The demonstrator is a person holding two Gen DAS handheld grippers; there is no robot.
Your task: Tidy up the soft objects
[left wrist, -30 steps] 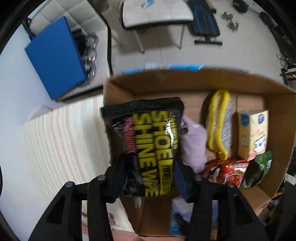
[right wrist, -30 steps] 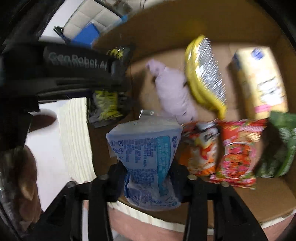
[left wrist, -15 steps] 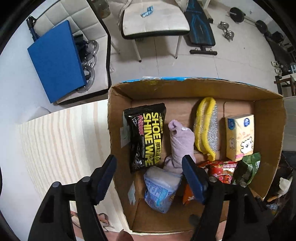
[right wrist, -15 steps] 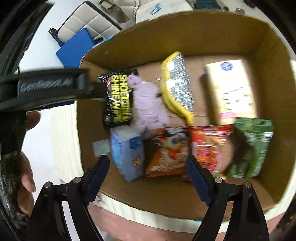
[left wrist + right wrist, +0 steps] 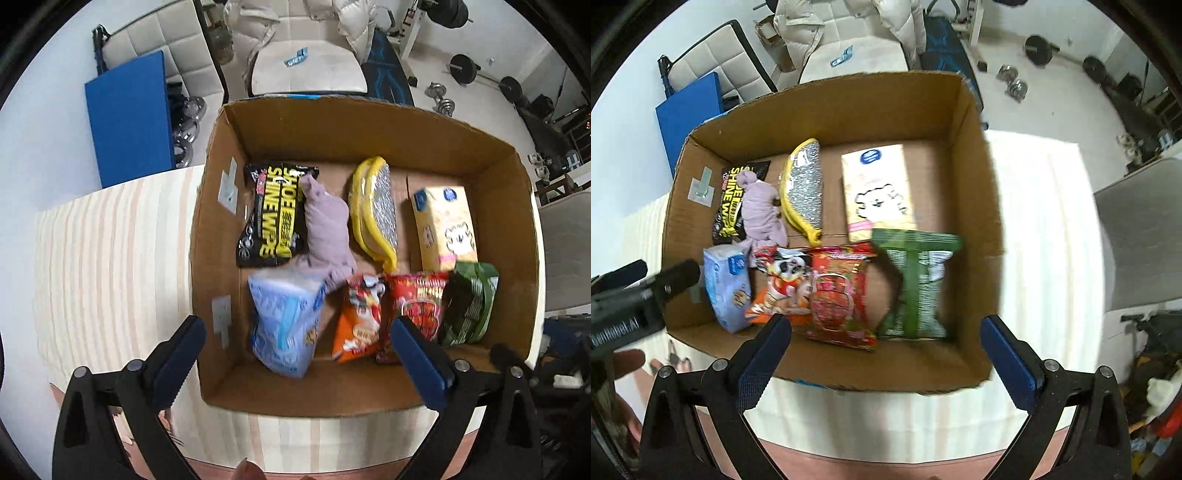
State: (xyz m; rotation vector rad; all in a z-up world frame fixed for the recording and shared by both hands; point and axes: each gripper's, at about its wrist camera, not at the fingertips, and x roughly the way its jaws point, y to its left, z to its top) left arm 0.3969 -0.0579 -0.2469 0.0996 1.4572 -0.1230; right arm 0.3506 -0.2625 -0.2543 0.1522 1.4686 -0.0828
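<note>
Your left gripper (image 5: 293,341) is hanging with jaws spread wide and holding nothing, low in the frame over the near edge of the cardboard box (image 5: 369,122); your right gripper (image 5: 886,339) is doing the same in its view, jaws wide apart, empty. The box is sitting on a striped table top (image 5: 110,258), with bare table showing left of it in the left view and right of it in the right view. All the soft items are lying inside: shoe-wipe pack (image 5: 275,218) at upper left of the box floor, purple cloth (image 5: 327,229) touching its right edge and partly overlapping it, yellow scrubber (image 5: 373,210) just beside that, tissue pack (image 5: 443,225) toward the right wall. Front row: blue pack (image 5: 284,325) tilted up near the left wall, orange snack bag (image 5: 360,317) and red snack bag (image 5: 417,306) overlapping, green bag (image 5: 471,306) at right, touching the tissue pack's near end. Open cardboard floor is showing along the near wall and between scrubber and tissue pack. Box walls are standing tall on all sides, so they are fencing in any sideways move. In the right view your left gripper's body is crossing the box's left wall at mid-left of frame. A blue board (image 5: 129,122) and a white chair (image 5: 306,66) are standing beyond the box.
</note>
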